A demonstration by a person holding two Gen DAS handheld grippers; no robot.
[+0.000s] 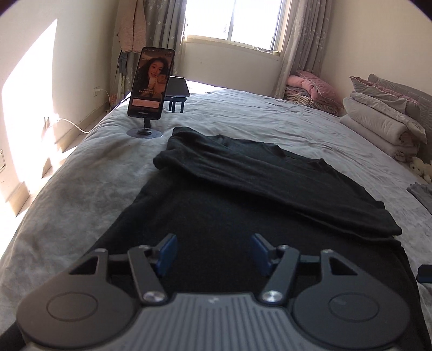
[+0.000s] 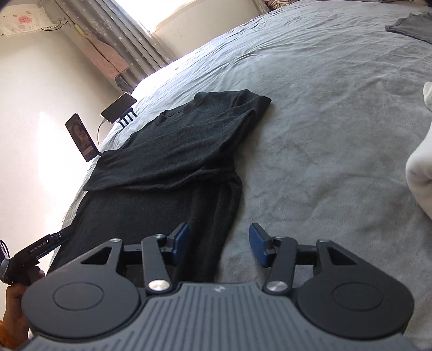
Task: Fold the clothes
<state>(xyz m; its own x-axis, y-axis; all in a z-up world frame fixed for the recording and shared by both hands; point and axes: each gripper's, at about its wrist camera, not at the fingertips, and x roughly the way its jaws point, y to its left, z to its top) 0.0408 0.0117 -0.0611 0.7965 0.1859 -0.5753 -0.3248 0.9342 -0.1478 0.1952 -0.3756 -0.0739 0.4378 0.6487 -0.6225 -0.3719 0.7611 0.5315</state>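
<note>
One dark garment (image 1: pixel 243 205) on one bed (image 1: pixel 81 194). Two claws: left claw (image 1: pixel 214 253), right claw (image 2: pixel 217 244). One phone on a stand (image 1: pixel 151 83); one tablet on a stand (image 1: pixel 176 86). Two stacks of folded bedding: pink (image 1: pixel 313 90), pale (image 1: pixel 383 121). One window (image 1: pixel 232 19).

You see a dark matt knit garment (image 1: pixel 243 189) on the soft, fleecy grey bedcover (image 1: pixel 81 194); your gripper pads (image 1: pixel 167 253) look like smooth blue rubber.
</note>
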